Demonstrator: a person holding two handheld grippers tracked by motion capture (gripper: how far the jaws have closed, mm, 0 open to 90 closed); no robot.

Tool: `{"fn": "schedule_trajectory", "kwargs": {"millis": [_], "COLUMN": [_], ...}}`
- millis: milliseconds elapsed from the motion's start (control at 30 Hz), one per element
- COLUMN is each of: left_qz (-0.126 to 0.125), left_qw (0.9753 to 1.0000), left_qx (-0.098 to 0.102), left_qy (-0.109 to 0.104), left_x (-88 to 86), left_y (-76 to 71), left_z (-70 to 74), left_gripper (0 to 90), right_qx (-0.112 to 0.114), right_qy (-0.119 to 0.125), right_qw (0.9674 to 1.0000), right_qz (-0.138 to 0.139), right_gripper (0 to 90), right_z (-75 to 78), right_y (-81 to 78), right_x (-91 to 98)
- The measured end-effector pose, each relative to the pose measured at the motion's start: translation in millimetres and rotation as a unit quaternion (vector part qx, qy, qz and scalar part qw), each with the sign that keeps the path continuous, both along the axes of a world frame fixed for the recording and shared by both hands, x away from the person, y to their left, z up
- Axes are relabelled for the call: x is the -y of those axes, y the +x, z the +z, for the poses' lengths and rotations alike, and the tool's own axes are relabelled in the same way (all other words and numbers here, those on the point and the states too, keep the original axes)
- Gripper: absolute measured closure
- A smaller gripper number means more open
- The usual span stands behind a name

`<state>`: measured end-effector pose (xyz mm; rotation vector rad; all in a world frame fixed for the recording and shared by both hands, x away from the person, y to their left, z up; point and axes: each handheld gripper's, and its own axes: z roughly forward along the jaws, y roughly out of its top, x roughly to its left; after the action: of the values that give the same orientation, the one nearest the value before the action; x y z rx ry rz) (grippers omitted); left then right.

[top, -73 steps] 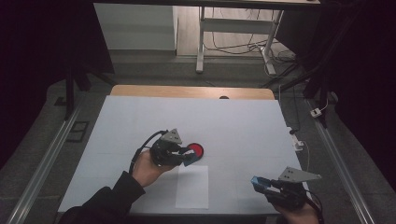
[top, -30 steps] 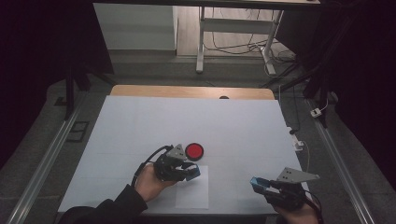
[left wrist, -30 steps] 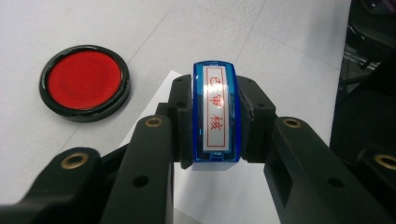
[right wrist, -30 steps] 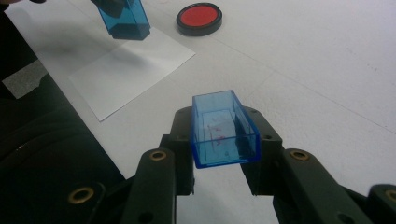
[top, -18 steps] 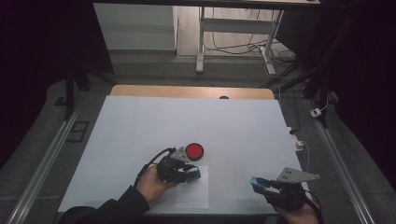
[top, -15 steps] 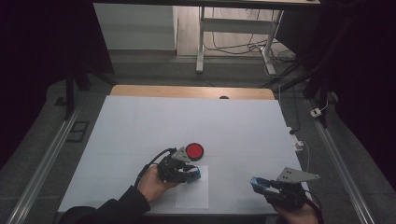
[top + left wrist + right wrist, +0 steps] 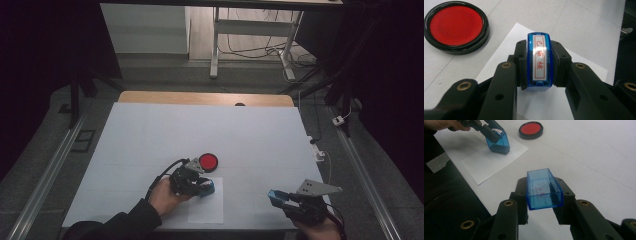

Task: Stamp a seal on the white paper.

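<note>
In my left tongs I hold a blue stamp, and on its top sits a white label framed by a thin red line. Three red Chinese characters run along it; I read them as 已审核, though glare washes over the middle one. In the right gripper view the clear blue cap in my right tongs carries faint red ink smudges inside, nothing I can read as letters. The red ink pad and the white paper near the front edge of the surface bear no writing I can make out.
</note>
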<state>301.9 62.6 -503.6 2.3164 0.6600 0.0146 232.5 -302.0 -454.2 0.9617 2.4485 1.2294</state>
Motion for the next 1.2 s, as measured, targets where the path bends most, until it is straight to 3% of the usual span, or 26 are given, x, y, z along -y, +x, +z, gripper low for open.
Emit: {"fn": "schedule_trajectory", "kwargs": {"millis": [233, 400, 767, 1000, 1200], "left_qz": [0.001, 0.0, -0.003, -0.005, -0.004], "left_qw": [0.9997, 0.9997, 0.9996, 0.9975, 0.9962], "left_qx": [-0.02, -0.017, 0.024, 0.057, 0.069], "left_qy": [-0.018, -0.017, 0.014, 0.041, 0.053], "left_x": [-3.7, -3.5, 3.2, 9.5, 12.8], "left_y": [4.8, 4.2, -6.5, -15.6, -19.4], "left_z": [-2.5, -2.8, -0.4, 1.3, 2.1], "left_gripper": [70.6, 70.7, 70.7, 70.7, 70.7], "right_qx": [0.0, 0.0, -0.001, -0.001, -0.002], "right_qy": [0.001, 0.001, -0.002, -0.002, -0.002], "right_qw": [1.0, 1.0, 1.0, 1.0, 1.0], "right_qz": [0.001, 0.001, 0.001, 0.001, 0.001], "right_gripper": [67.6, 67.6, 67.6, 67.6, 67.7], "right_z": [-0.1, -0.1, 0.0, -0.1, -0.1], "right_y": [0.1, 0.0, 0.1, 0.1, 0.2], "right_x": [-0.1, -0.1, -0.3, -0.4, -0.5]}}
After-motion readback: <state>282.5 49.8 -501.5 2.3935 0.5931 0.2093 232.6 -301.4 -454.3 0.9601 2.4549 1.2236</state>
